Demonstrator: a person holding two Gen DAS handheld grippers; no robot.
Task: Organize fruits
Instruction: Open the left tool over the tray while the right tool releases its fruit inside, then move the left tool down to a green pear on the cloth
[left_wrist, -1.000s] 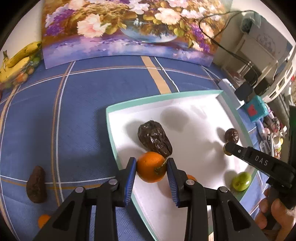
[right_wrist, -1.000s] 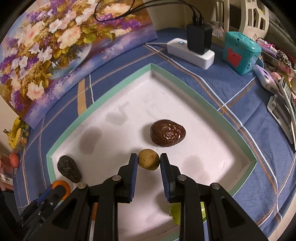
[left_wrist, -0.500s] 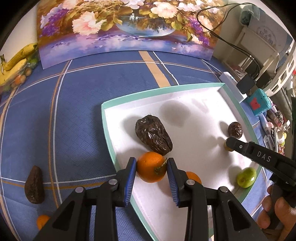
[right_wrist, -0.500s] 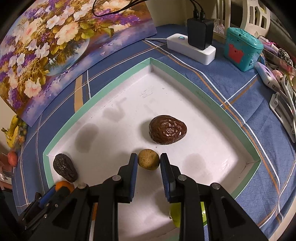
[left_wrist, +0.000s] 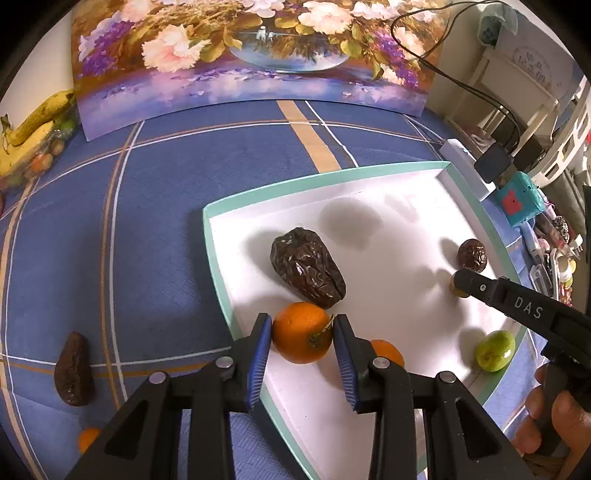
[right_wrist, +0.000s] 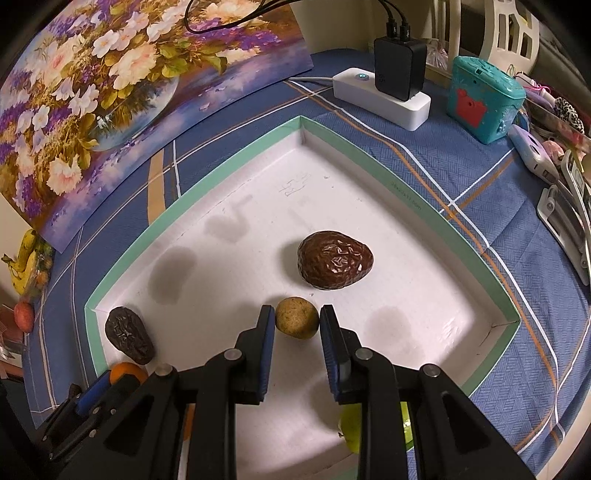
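Note:
My left gripper (left_wrist: 302, 334) is shut on an orange (left_wrist: 301, 332) above the near left edge of the white tray (left_wrist: 221, 295) with a teal rim. A dark wrinkled fruit (left_wrist: 306, 272) lies in the tray just beyond it, and a second orange (left_wrist: 388, 352) lies behind my right finger. My right gripper (right_wrist: 297, 322) is shut on a small yellow-brown fruit (right_wrist: 296, 322) over the middle of the tray (right_wrist: 406, 192). A brown wrinkled fruit (right_wrist: 335, 264) lies just beyond it. A green fruit (left_wrist: 494, 350) lies near the tray's front rim.
On the blue cloth left of the tray lie a dark fruit (left_wrist: 72, 369) and a small orange (left_wrist: 88, 439). A flower painting (left_wrist: 251, 55) stands at the back, with bananas (left_wrist: 29, 136) at far left. A power strip (right_wrist: 384, 98) and a teal box (right_wrist: 484, 98) stand to the right.
The left wrist view has moved slightly forward and left over the tray with the orange still held. The right gripper has hardly moved and still holds the small fruit.

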